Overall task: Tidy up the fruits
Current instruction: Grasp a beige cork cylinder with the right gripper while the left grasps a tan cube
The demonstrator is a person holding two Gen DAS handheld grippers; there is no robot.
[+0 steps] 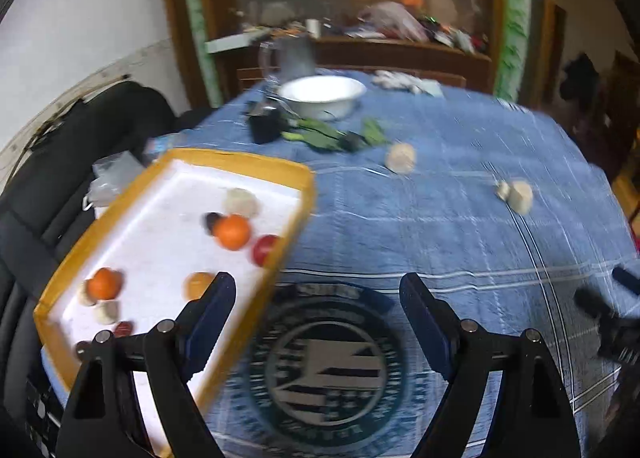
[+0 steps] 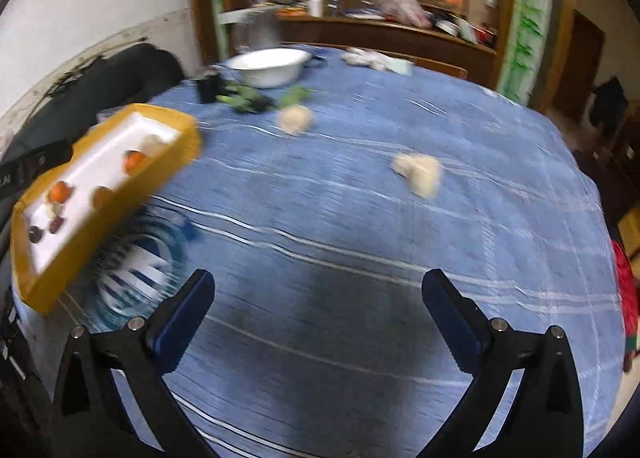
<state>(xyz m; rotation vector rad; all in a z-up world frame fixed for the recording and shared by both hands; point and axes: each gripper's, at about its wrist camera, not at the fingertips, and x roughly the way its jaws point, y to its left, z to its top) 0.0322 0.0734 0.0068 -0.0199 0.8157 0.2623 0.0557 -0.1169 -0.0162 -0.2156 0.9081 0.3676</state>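
Note:
A yellow tray (image 1: 240,155) with a white floor sits at the table's left edge. It holds two oranges (image 1: 232,232), a red fruit (image 1: 265,249) and several pale and dark fruits. Out on the blue cloth lie a pale round fruit (image 1: 401,157) and a pale pair (image 1: 518,193). My left gripper (image 1: 316,290) is open over the cloth's round emblem, just right of the tray, with nothing between its fingers. My right gripper (image 2: 318,286) is wide open above bare cloth. The tray (image 2: 120,209) is to its left, and the pale fruits (image 2: 295,118) (image 2: 420,171) lie ahead. Both views are motion-blurred.
A white bowl (image 1: 322,95), green leaves (image 1: 320,133), a small black object (image 1: 264,123) and a glass jug (image 1: 288,57) stand at the table's far side. A black chair (image 1: 60,177) is at the left. A cluttered wooden cabinet stands behind the table.

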